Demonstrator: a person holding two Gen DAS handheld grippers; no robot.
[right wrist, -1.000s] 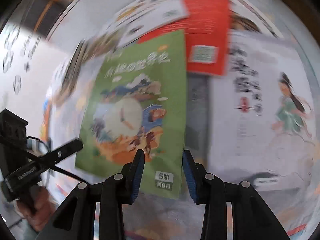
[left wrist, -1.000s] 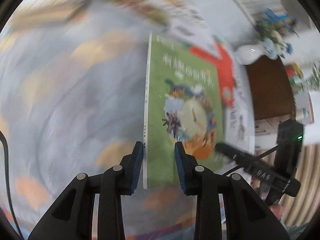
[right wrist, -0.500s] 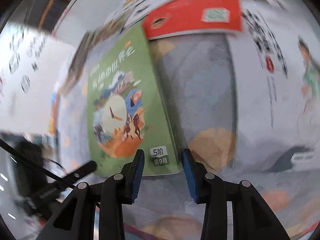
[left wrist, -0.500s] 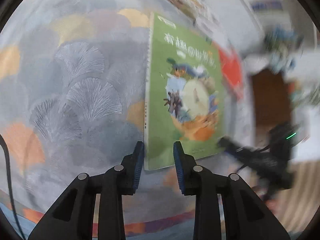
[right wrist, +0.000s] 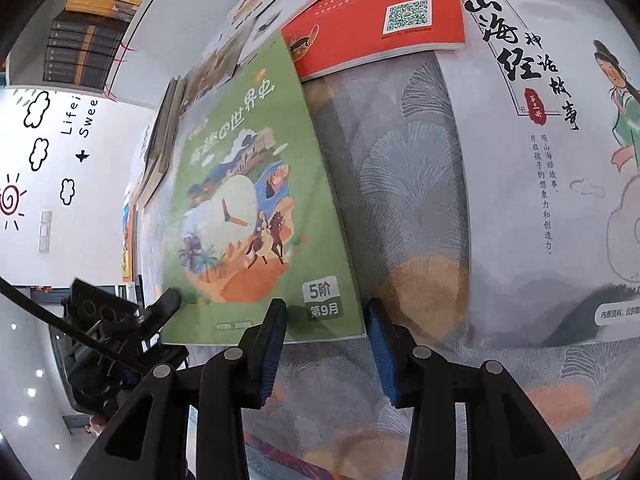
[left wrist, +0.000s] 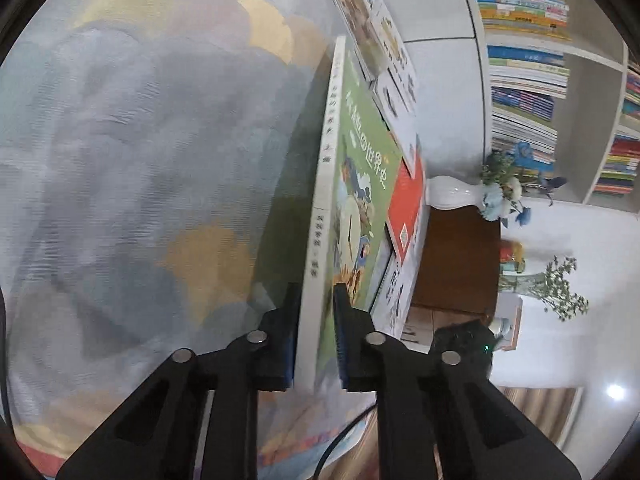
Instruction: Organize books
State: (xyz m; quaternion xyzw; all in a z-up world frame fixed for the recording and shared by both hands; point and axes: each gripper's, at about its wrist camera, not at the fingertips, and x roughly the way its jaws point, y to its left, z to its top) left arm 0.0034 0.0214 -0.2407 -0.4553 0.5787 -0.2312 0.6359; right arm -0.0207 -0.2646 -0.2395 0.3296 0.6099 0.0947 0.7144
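The thin green picture-book with a clock-and-riders cover lay on the grey fan-patterned cloth of the table. At nine o'clock, the left claw was closing on its white spine edge. Only the right view showed the cover's label. The right claw hung half-open, empty, over the near corner. At one o'clock lay a red paperback; at three, a white illustrated storybook.
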